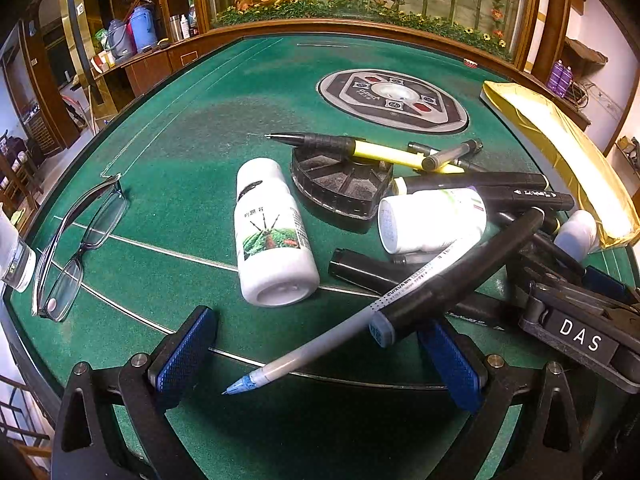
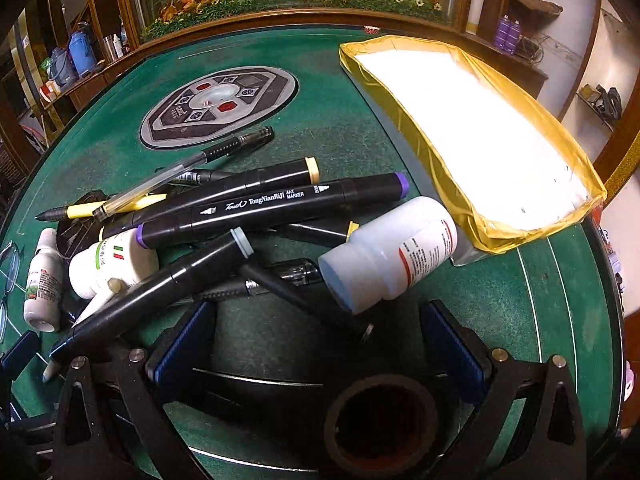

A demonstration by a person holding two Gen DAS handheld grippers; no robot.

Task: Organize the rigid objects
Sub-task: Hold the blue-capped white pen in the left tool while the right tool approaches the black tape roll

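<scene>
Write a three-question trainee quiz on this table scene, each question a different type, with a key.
1. True or false: the gold-lined box already holds several markers.
2. Multiple choice: the yellow-barrelled pen rests partly on A) the eyeglasses, B) the black sectioned tray, C) the gold-lined box.
3. Fill in: both the left gripper and the right gripper are ____.

Key: 1 false; 2 B; 3 open.
</scene>
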